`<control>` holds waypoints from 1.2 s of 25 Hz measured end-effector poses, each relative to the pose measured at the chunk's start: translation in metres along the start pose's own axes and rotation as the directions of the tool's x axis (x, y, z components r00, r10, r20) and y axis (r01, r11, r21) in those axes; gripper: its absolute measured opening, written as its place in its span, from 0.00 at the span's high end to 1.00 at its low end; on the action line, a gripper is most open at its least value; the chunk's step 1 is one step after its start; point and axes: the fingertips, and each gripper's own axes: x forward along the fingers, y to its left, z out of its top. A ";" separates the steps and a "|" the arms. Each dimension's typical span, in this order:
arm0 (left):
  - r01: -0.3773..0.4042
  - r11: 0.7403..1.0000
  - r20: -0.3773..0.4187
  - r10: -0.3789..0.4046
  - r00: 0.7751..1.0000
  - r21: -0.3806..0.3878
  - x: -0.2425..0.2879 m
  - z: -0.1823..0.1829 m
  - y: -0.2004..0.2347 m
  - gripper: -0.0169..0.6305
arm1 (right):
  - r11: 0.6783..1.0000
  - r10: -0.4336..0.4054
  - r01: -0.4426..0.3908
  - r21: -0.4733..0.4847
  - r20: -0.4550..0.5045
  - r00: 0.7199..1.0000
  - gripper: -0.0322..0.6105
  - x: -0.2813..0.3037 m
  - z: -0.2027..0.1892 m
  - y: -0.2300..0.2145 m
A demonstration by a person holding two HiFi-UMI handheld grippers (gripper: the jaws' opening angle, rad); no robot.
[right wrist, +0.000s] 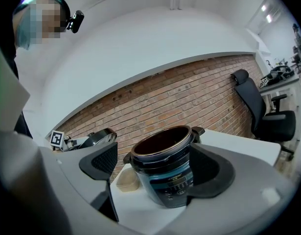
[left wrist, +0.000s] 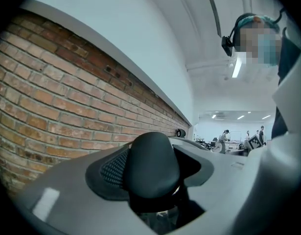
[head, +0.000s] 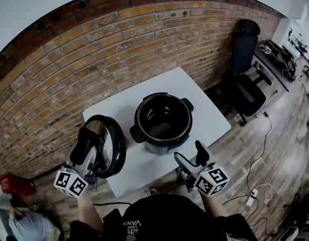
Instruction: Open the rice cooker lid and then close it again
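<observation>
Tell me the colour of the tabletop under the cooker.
White tabletop, clearest in the head view.

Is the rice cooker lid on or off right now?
Off: the rice cooker stands uncovered, and the left hand-held gripper holds the lid by its knob.

The white tabletop [head: 207, 112] stands against a brick wall [head: 94, 49]. A small beige tub [right wrist: 127, 180] sits on the tabletop near its left edge. Right of the tabletop, a black chair [head: 244, 79] stands by a desk [head: 275, 67]. Also to its right, a power strip [head: 253, 197] lies on the wooden floor [head: 282, 159]. A red box [head: 16, 185] lies to the tabletop's left.
</observation>
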 end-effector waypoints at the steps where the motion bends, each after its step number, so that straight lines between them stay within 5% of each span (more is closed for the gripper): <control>1: -0.010 1.000 -0.002 0.010 1.000 -0.008 -0.005 -0.004 0.002 0.55 | 1.000 0.000 0.000 -0.002 -0.001 1.000 0.25 -0.001 0.000 0.001; 17: -0.034 0.998 -0.011 0.033 0.999 -0.056 -0.015 -0.022 -0.004 0.55 | 1.000 -0.001 0.001 0.006 -0.025 1.000 0.25 -0.004 -0.003 -0.001; 30: 0.102 0.994 -0.031 -0.101 0.994 0.041 0.054 0.006 -0.046 0.55 | 0.999 -0.034 0.035 0.013 -0.041 0.999 0.25 -0.013 0.017 -0.038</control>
